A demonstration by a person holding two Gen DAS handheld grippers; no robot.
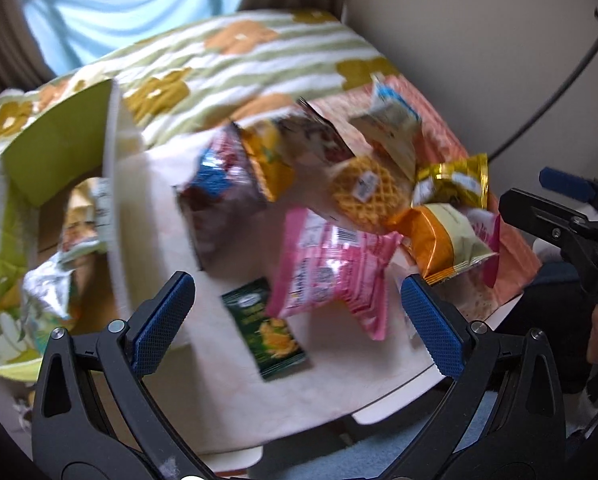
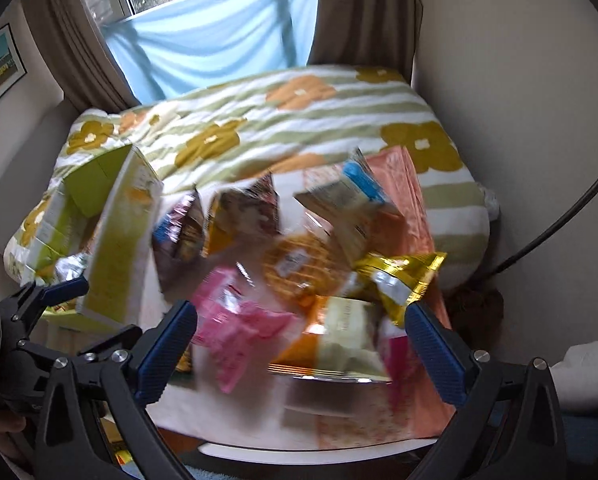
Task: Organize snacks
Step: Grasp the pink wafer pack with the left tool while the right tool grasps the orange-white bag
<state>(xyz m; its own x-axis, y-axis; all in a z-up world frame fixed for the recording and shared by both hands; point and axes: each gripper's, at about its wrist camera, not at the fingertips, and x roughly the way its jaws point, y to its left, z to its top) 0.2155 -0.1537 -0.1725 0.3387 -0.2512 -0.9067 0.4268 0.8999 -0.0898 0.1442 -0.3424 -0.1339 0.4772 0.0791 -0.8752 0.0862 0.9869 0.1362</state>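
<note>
Snacks piled on worktop [image 1: 339,392] looked light, crinkly, slippery; my left gripper [image 1: 299,316] and right gripper [image 2: 301,346] were spread, empty; I'd pinch pink packet [image 1: 331,268] by its sealed edge.

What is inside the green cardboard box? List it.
Inside the green cardboard box lie a few crinkled snack packets, one silvery. Its walls and the blur hide anything deeper.

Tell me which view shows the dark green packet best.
Left wrist: the dark green packet lies flat and whole on the white table, beside the pink bag. In the right wrist view I cannot pick it out.
</note>
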